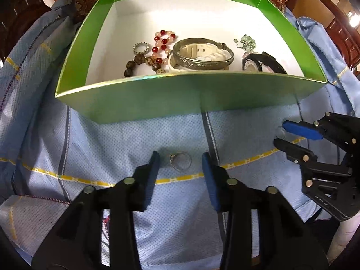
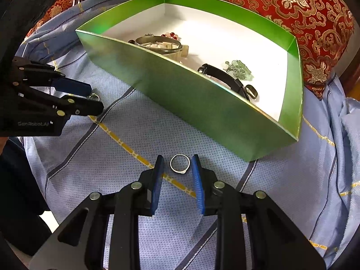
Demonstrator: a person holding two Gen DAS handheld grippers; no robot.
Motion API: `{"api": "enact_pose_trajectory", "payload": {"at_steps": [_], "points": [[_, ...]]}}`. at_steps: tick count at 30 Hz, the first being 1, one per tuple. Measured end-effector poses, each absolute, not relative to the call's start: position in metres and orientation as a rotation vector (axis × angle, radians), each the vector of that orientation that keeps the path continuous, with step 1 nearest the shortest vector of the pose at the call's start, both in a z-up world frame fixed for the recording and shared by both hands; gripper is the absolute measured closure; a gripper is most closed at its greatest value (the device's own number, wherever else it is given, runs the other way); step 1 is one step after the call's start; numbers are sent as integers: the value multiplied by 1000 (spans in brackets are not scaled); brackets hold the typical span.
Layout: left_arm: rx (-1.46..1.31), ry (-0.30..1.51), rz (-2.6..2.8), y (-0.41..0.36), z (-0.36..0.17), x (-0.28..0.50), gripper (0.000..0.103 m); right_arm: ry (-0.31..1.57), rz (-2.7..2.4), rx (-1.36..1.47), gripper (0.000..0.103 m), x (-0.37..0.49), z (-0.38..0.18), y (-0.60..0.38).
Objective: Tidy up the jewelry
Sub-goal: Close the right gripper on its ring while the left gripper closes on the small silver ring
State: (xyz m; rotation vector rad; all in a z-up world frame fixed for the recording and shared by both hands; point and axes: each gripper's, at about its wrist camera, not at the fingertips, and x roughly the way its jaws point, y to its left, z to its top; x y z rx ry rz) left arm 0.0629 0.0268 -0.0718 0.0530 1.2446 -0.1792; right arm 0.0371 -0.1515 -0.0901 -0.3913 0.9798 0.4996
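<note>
Rings: two lie on the blue checked cloth (image 1: 135, 135), outside the green box (image 1: 191, 90).
Left gripper (image 1: 181, 159): my jaws stand apart, flanking a stone-set ring (image 1: 181, 160).
Right gripper (image 2: 178, 163): jaws apart around a plain silver ring (image 2: 180, 163).
Box: holds silver bangle (image 1: 202, 56), bead bracelets (image 1: 162, 45), black watch (image 1: 258, 64).

a light blue checked cloth (image 1: 135, 135) lies below a red gold-patterned cushion (image 2: 292, 6).
</note>
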Motion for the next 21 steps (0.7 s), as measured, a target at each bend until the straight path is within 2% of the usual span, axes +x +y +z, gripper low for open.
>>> {"api": "enact_pose_trajectory", "payload": {"at_steps": [3, 17, 21], "points": [[25, 1246, -172, 29, -73, 64, 83, 982, 511, -389, 83, 37, -90, -150], [22, 1219, -163, 35, -63, 57, 83, 970, 527, -361, 83, 34, -83, -152], [44, 1139, -160, 26, -43, 51, 83, 946, 541, -351, 83, 30, -74, -153]]}}
